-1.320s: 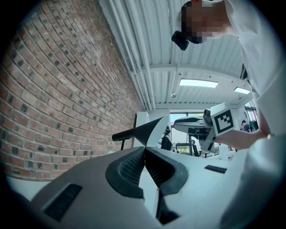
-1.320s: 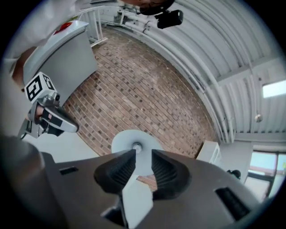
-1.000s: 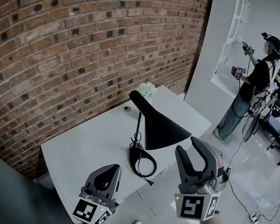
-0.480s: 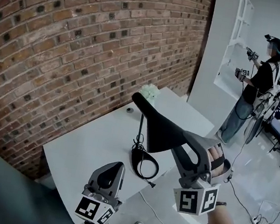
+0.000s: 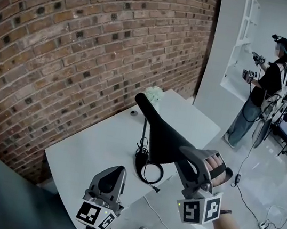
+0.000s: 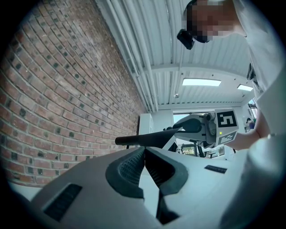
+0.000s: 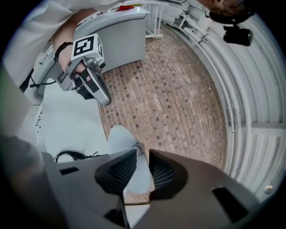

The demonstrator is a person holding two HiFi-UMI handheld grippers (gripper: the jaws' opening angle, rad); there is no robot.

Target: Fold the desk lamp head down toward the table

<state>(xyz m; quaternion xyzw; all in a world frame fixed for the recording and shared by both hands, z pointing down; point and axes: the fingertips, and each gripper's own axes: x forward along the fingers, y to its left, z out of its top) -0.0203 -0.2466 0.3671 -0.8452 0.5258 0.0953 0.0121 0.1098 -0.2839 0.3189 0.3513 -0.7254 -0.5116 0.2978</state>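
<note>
Black lamp (image 5: pixel 164 136) stands on the white table (image 5: pixel 95 147) (toward its front edge). Right tongs (image 7: pixel 142 156) are closing around the lamp's rim; left tongs (image 6: pixel 144 150) closed, empty, before the table's corner.

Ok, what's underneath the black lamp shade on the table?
Below the shade sits the lamp's ring base with a bundled cable, on the white table. The shade covers the stretch of tabletop beside the base, so nothing there can be checked.
</note>
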